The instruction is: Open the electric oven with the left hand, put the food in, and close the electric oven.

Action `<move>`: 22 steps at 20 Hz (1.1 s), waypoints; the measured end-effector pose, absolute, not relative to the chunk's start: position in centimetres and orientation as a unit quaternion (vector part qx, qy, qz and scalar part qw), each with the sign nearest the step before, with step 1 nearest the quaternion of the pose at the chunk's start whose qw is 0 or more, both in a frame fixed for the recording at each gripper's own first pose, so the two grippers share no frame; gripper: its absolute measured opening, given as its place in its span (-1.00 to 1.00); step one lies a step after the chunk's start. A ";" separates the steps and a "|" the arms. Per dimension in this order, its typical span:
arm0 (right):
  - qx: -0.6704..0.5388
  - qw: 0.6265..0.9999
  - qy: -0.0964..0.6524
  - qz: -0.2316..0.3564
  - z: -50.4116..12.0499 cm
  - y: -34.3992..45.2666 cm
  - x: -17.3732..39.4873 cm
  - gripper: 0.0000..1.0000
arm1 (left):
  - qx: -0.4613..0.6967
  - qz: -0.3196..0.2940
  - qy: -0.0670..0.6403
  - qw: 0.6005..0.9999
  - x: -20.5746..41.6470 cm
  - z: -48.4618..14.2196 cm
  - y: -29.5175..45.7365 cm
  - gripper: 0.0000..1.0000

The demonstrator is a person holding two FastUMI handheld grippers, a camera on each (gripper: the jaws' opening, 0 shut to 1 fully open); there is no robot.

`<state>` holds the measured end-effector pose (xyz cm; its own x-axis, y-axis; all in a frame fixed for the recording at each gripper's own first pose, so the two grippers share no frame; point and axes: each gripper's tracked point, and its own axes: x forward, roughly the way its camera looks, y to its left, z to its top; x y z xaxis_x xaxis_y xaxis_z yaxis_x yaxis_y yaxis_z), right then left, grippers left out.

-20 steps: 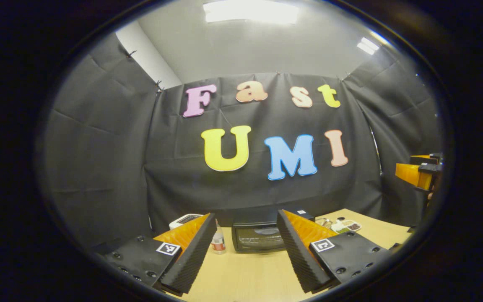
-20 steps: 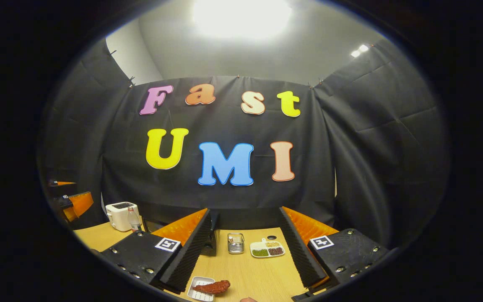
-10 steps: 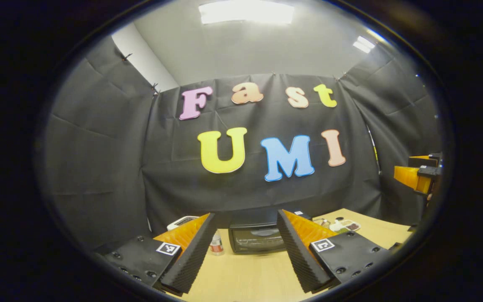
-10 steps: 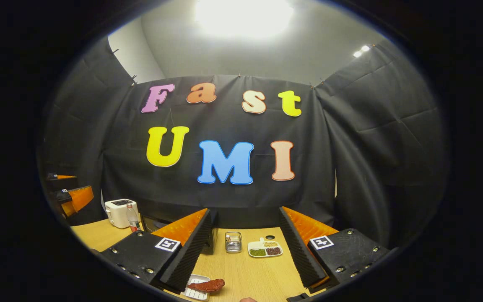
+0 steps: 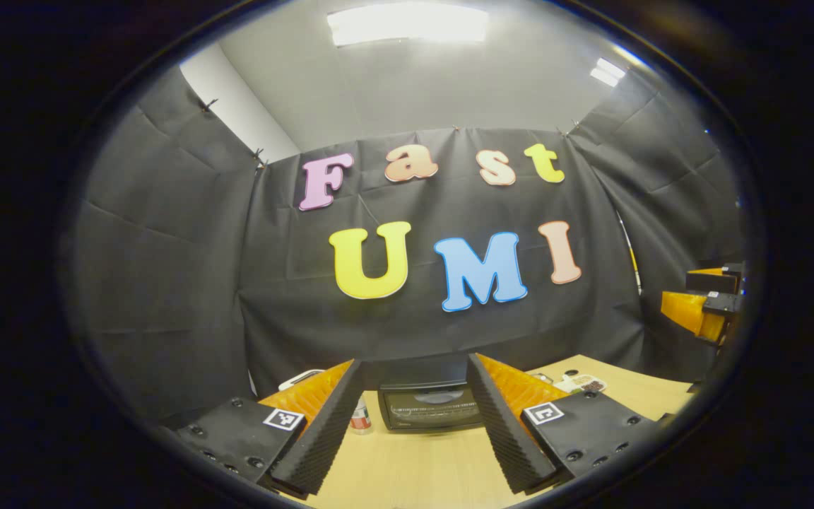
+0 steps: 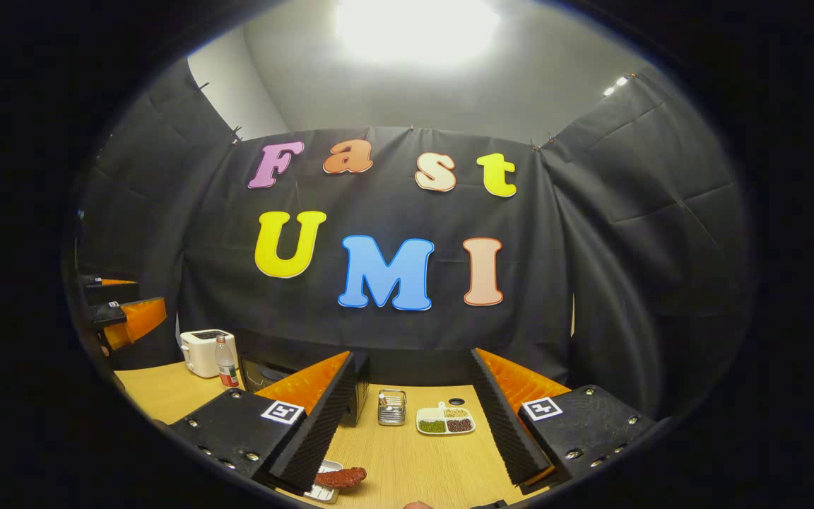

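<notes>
In the left gripper view, our left tongs [image 5: 414,424] stand wide open above the wooden bench [image 5: 414,466], with nothing between the fingers. Past the tips, framed by the gap, sits the oven [image 5: 429,404], its dark glass door shut and facing us. Just left of the oven stands a small bottle [image 5: 359,415] with a red label, partly hidden by our left finger, and behind that finger a corner of the white toaster [image 5: 301,376] peeks out. Farther to the right on the bench lies a small divided dish [image 5: 582,384]. At the far right edge of this view the other tongs hang above the bench.

In the right gripper view, our right tongs [image 6: 410,424] are likewise spread wide and hold nothing. Nearest us, at the bottom by the left finger, a reddish-brown piece of food [image 6: 340,477] lies on a small white tray [image 6: 323,486], half hidden by that finger. Beyond it, between the fingers, stands a little metal holder [image 6: 391,408], and just right of it the divided dish with green, dark and yellow fillings. A small dark round hole [image 6: 456,401] marks the bench behind the dish. Off to the left the oven is mostly covered by our finger, with the bottle and toaster beside it near the black cloth wall [image 6: 626,268].
</notes>
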<state>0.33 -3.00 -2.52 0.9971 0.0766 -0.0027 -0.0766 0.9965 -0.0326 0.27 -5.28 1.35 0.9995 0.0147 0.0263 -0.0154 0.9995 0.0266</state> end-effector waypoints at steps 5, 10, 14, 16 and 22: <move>-0.008 0.999 0.001 0.049 -3.4 -4.0 0.1 0.94 | 0.011 0.013 -0.013 1.000 1.7 1.4 -6.5 1.00; -0.004 0.999 0.003 0.035 -3.5 -5.0 0.2 0.94 | 0.013 0.006 -0.020 1.000 5.2 1.5 -7.0 0.94; 0.002 1.000 -0.008 0.010 -2.7 -5.1 1.1 0.94 | 0.010 -0.010 -0.027 1.000 9.7 0.8 -7.1 1.00; -0.001 1.000 -0.009 -0.005 -2.6 -4.7 1.5 0.94 | 0.008 -0.022 -0.024 0.999 12.4 -0.1 -7.3 1.00; 0.004 0.999 -0.008 -0.046 -1.9 -3.4 3.4 0.93 | -0.004 -0.057 0.000 0.998 19.7 -4.2 -7.6 1.00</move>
